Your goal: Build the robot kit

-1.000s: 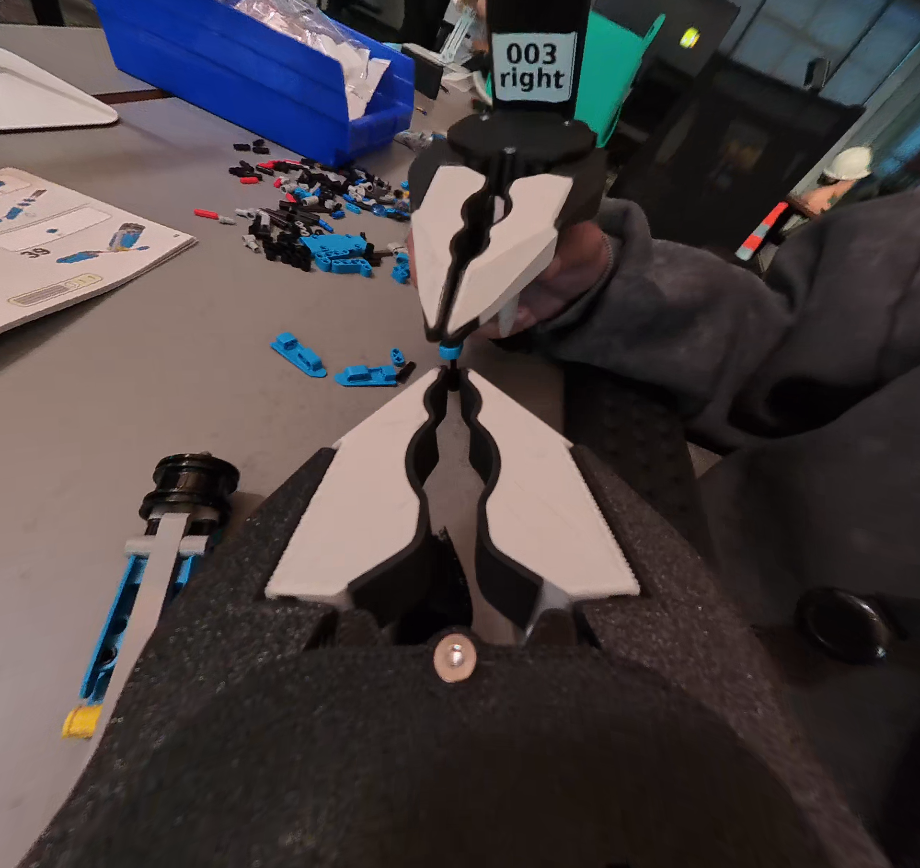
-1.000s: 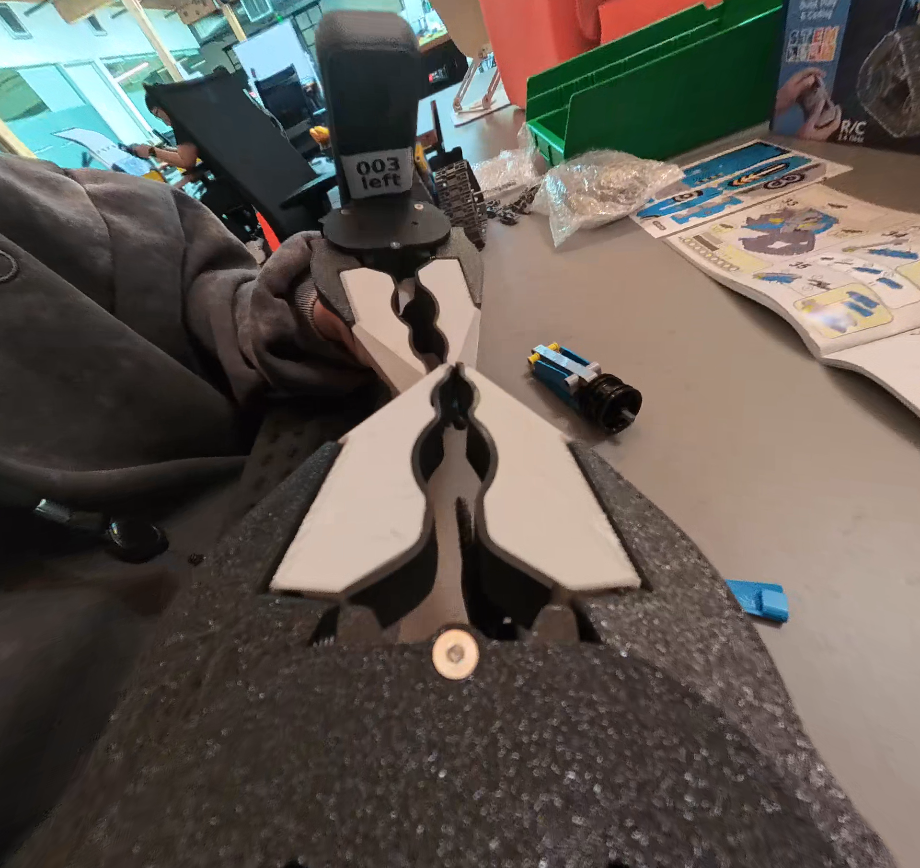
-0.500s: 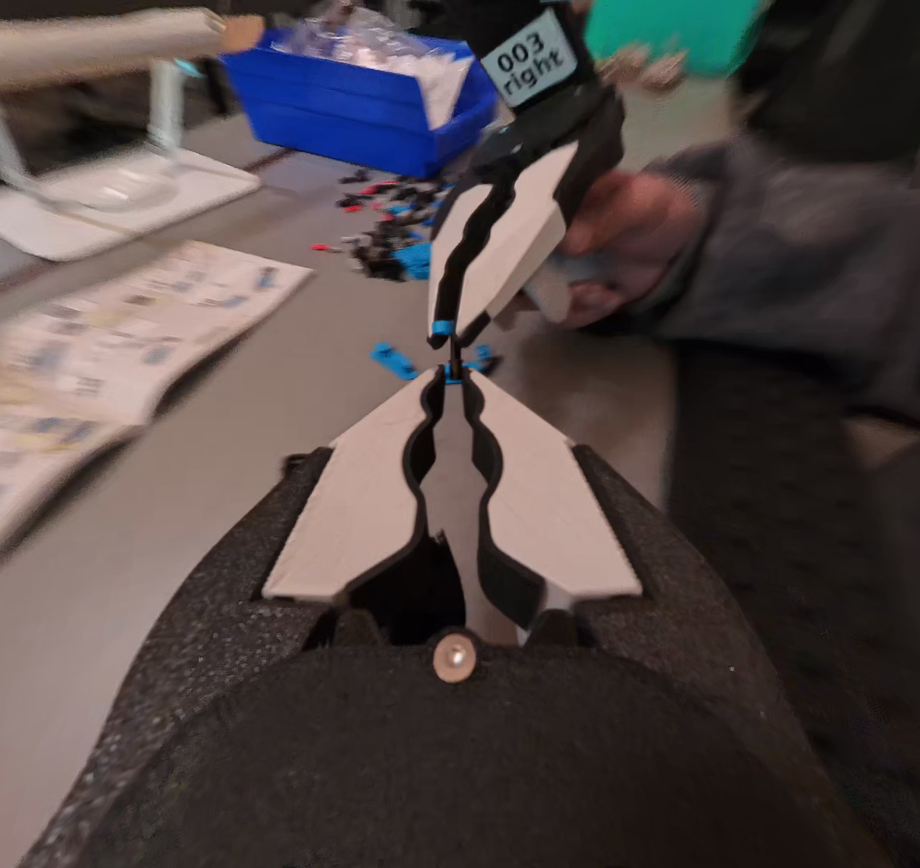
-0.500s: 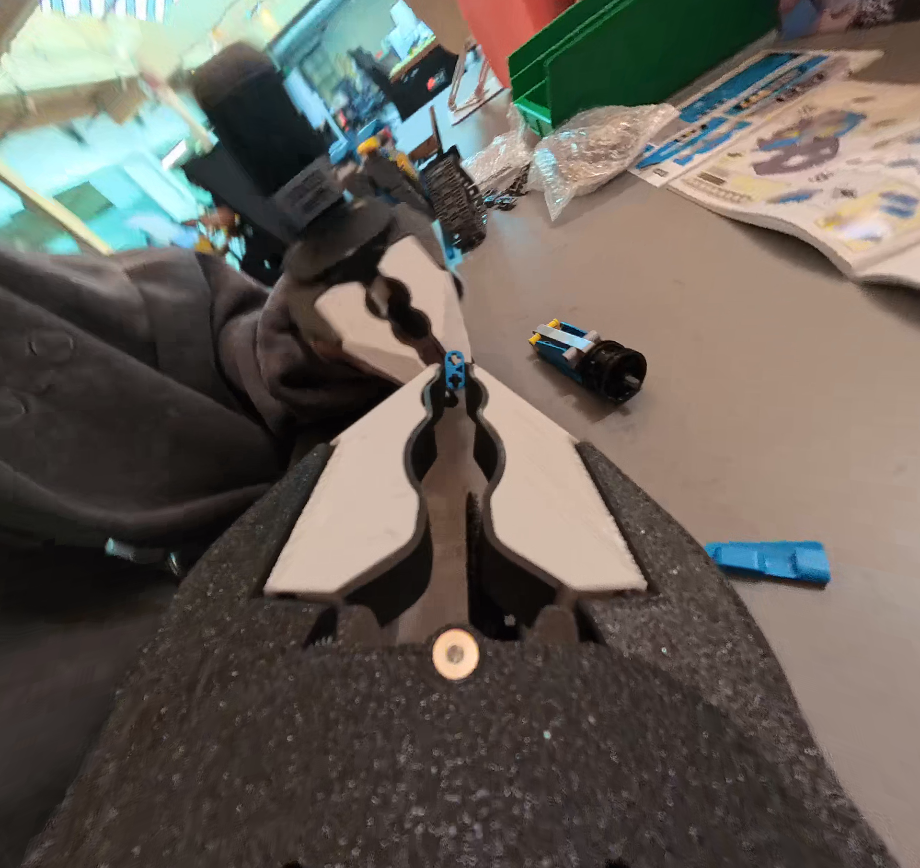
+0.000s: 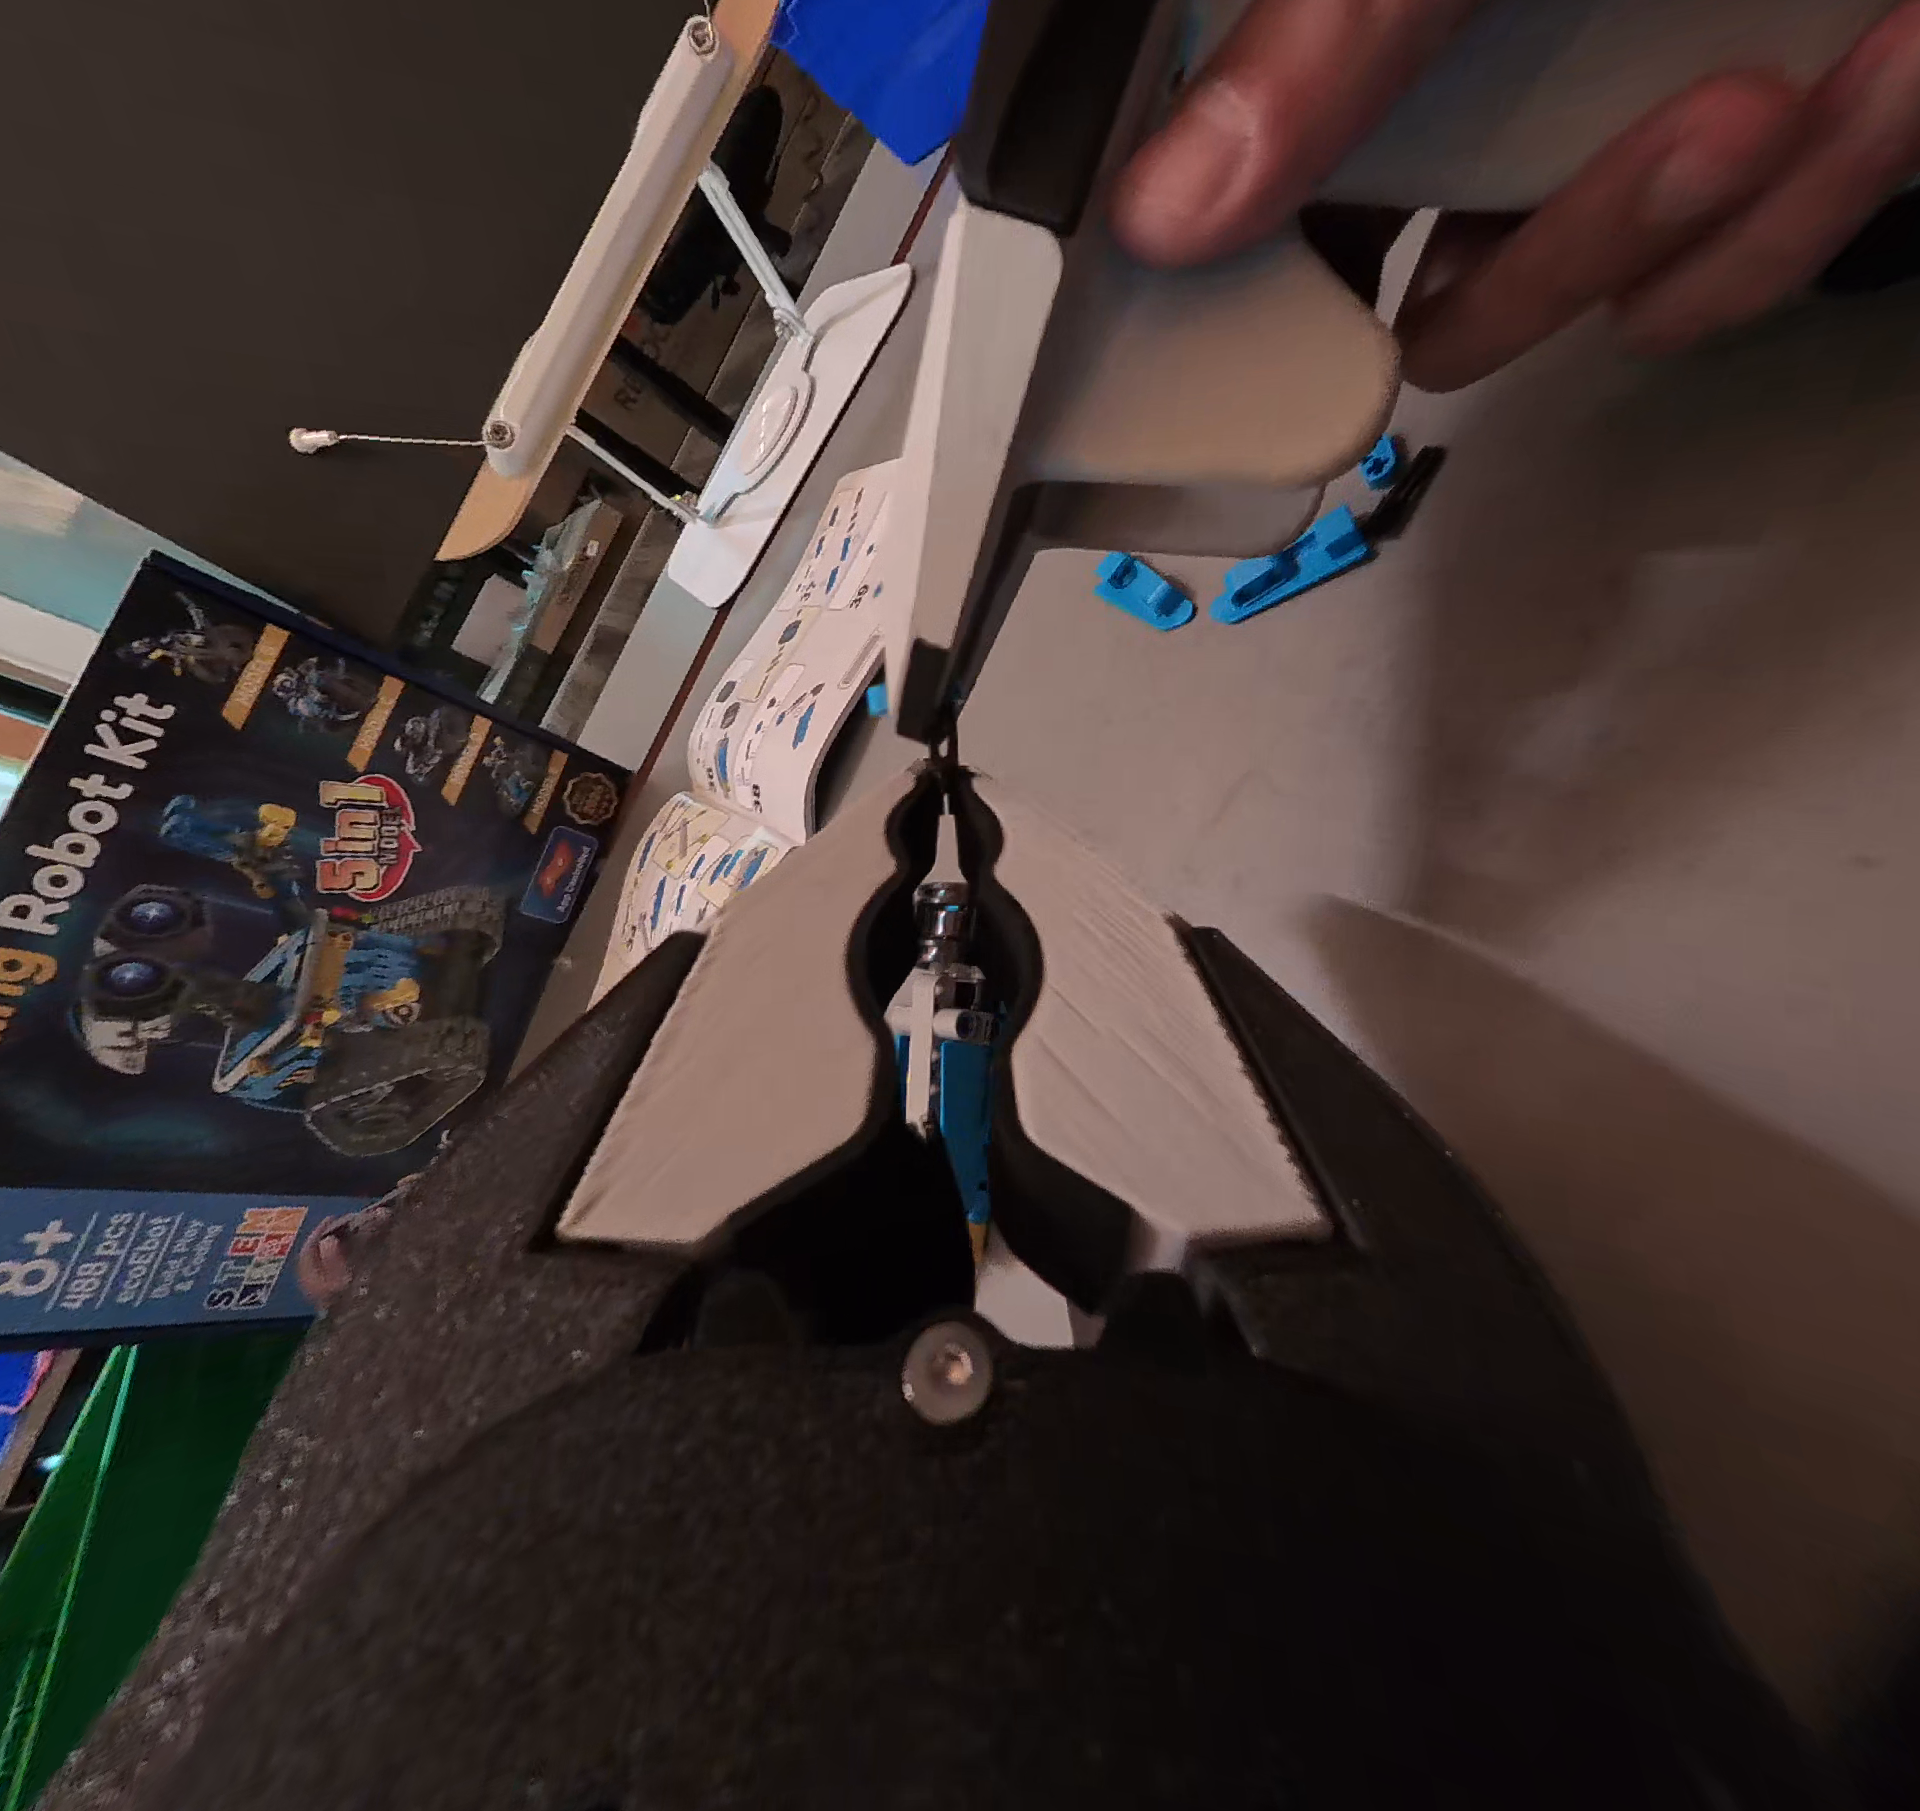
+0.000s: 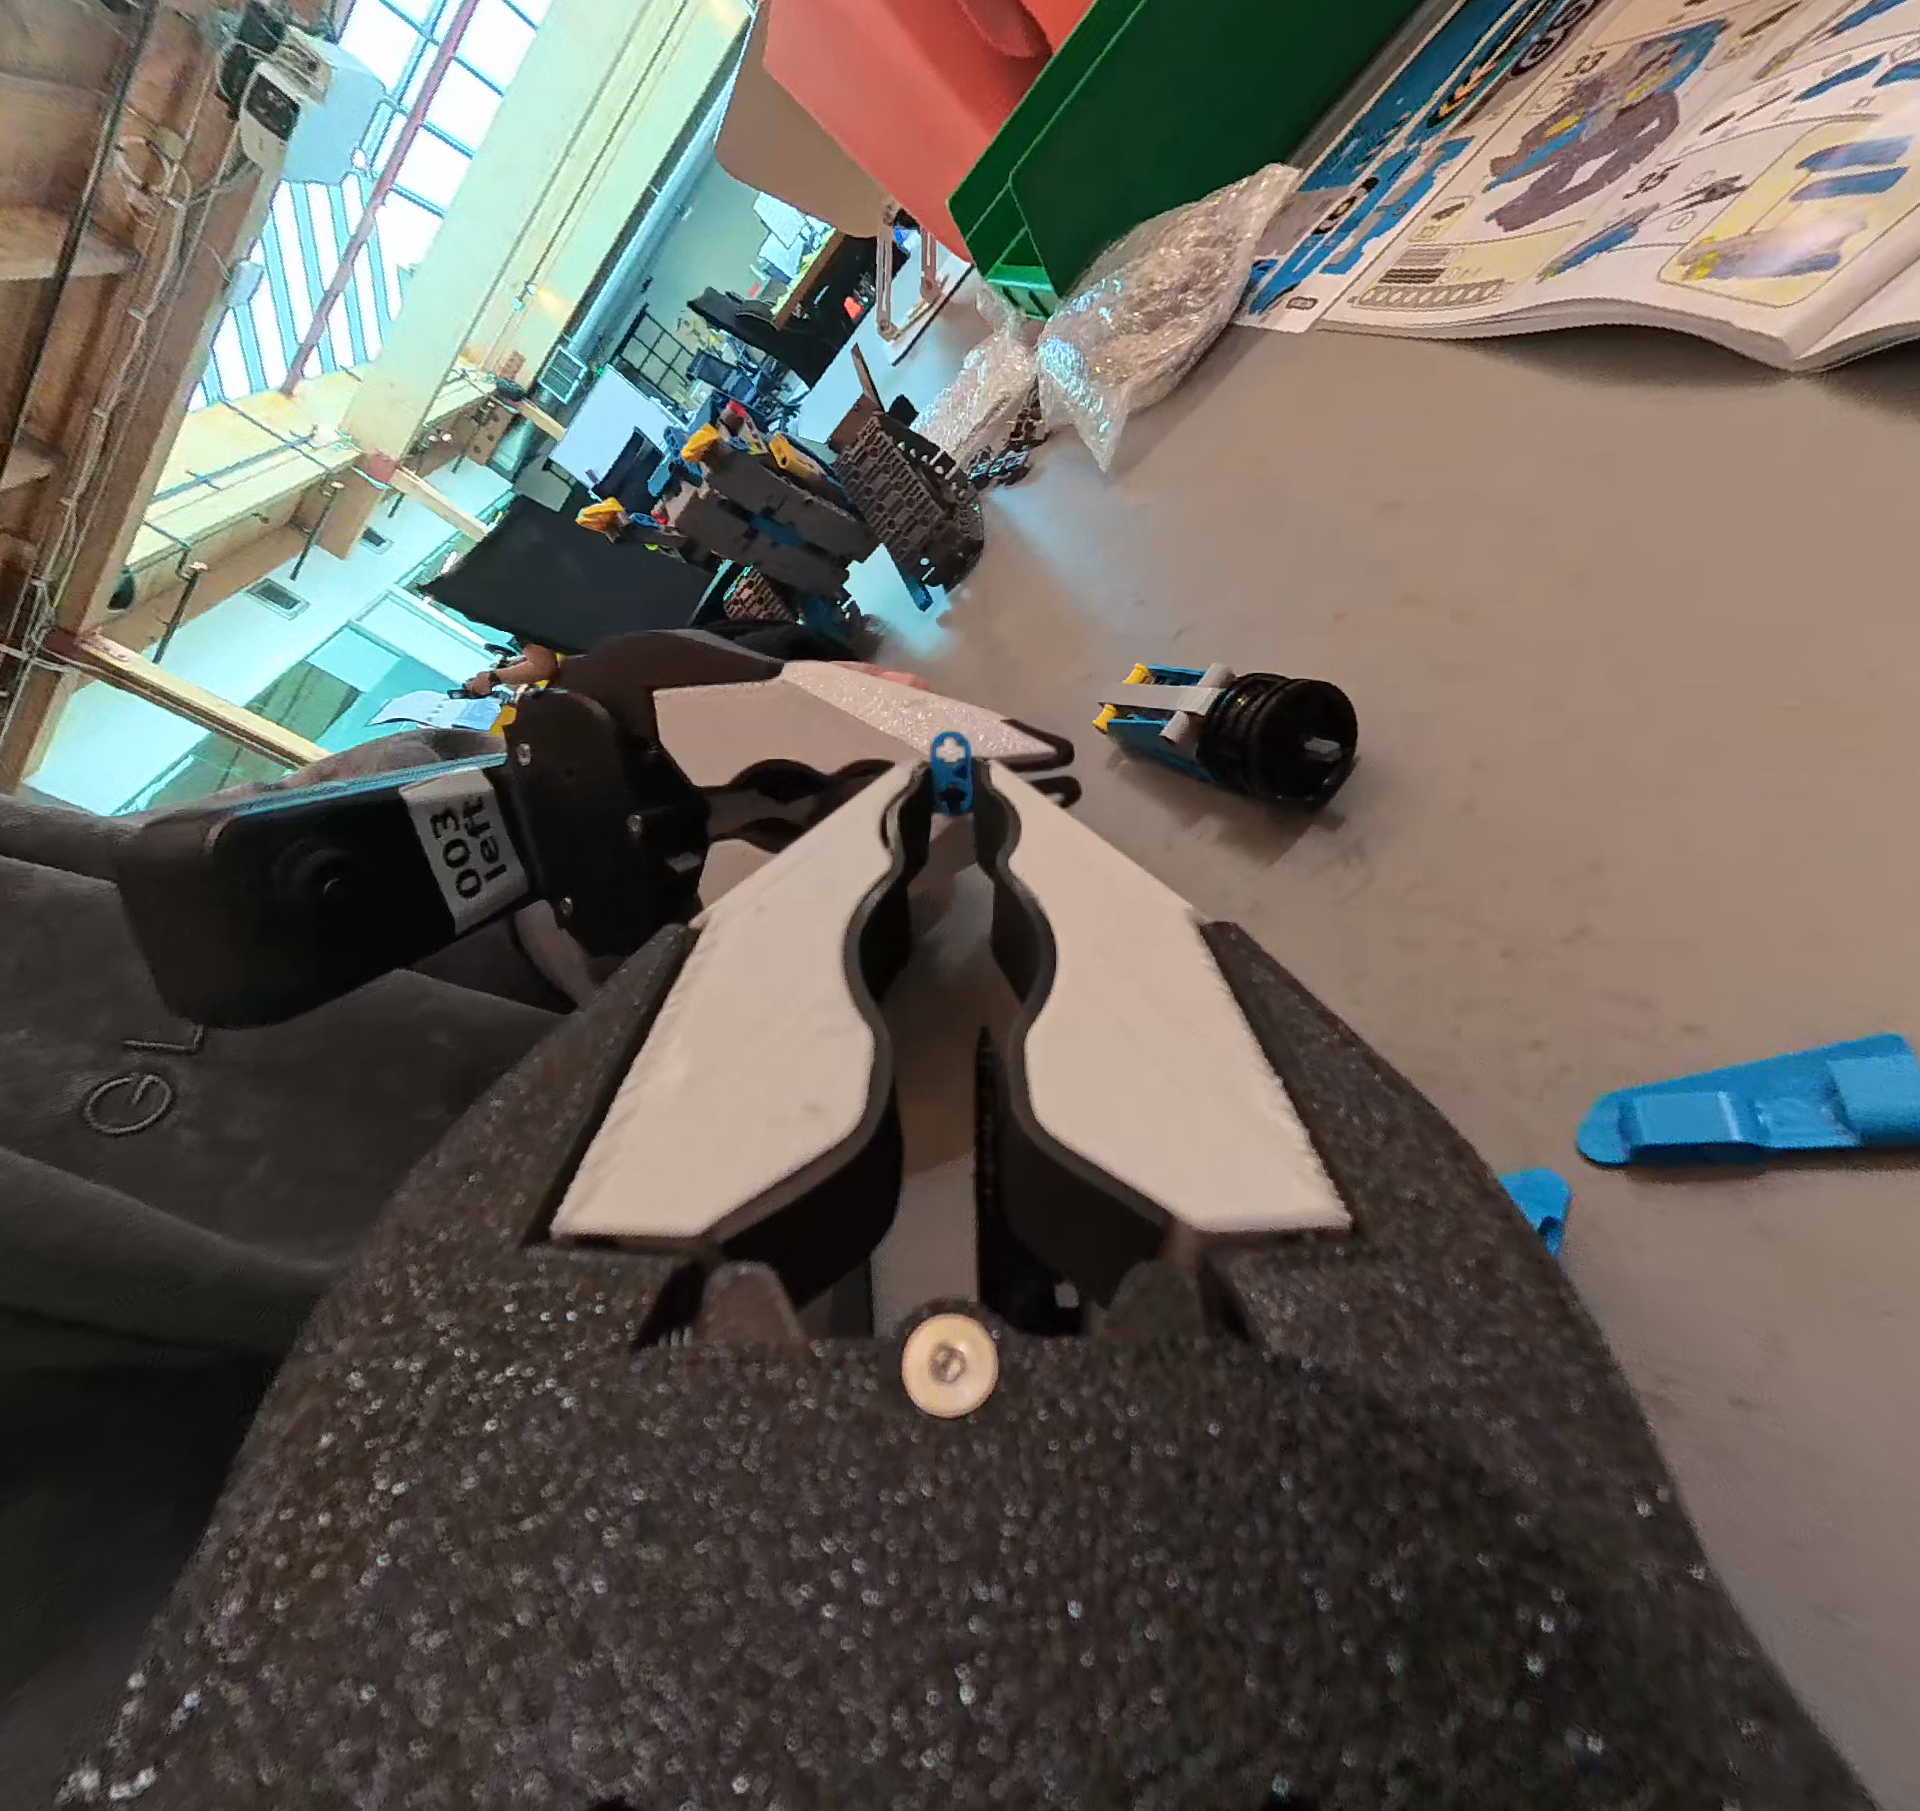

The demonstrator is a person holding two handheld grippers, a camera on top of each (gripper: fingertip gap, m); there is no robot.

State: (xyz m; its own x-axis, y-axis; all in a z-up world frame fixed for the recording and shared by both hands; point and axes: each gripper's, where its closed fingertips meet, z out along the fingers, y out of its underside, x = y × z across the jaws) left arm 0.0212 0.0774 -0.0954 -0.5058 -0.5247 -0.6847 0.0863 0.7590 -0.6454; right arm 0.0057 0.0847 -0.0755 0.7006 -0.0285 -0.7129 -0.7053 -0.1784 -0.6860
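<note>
The right gripper (image 6: 951, 774) is pinching a small blue connector (image 6: 951, 769) at its fingertips, the piece standing upright with its long axis running along the fingers and its round end poking out past them. The left gripper (image 5: 940, 785) is clamped on a thin black pin (image 5: 943, 759), which is pointing straight out of its tips toward the right gripper's tips just ahead — the two are nearly touching above the grey table (image 6: 1558, 566). Taking the wheel assembly (image 6: 1236, 727) as the landmark: both grippers are meeting just to its left, bare tabletop is lying open all around it, and a flat blue piece (image 6: 1756, 1107) is sitting well apart toward the near right. Beyond the wheel assembly, the instruction booklet (image 6: 1714, 203) and plastic bags (image 6: 1153, 307) are crowding the far side of the table, with a green bin (image 6: 1195, 78) behind them. A hand (image 5: 1507, 99) is wrapping around the right gripper's handle — close to the left camera.
</note>
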